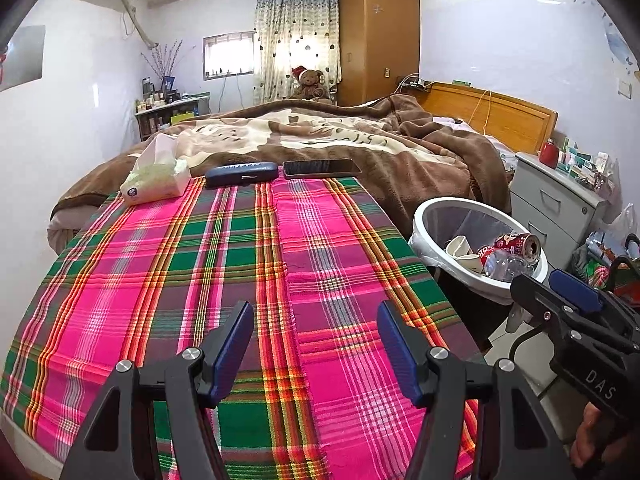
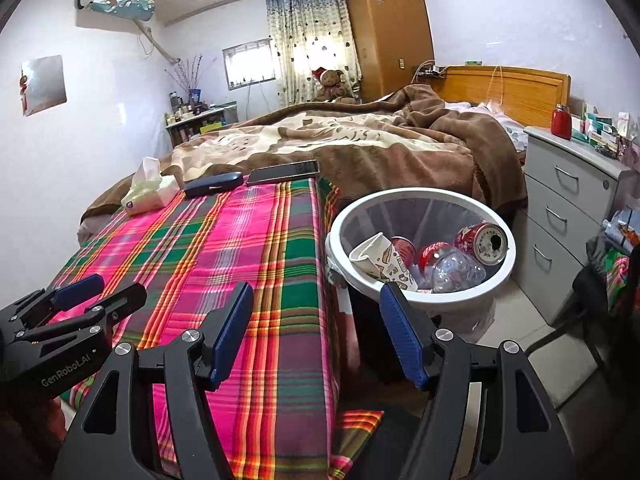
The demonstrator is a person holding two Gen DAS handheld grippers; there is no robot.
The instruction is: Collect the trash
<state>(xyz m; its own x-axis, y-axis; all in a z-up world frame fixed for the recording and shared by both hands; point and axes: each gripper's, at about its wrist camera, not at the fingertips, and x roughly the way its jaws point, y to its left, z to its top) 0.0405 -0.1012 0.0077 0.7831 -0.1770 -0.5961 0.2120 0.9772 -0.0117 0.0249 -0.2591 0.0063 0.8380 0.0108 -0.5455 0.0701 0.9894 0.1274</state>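
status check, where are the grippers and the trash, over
Left gripper open, empty, over plaid cloth. Right gripper open, empty, near bin. Cans, bottle, paper cup in bin. Nothing blocking.

Both grippers share one build. The left gripper [image 1: 316, 344] has matte black angular arms, each jaw faced with a ribbed blue pad, and round silver screws at the pivots. At 4 o'clock in the left view, the right gripper [image 1: 560, 296] bears white "DAS" lettering, with bare skin under it. The right view shows "GenRobot.AI" at 8 o'clock.
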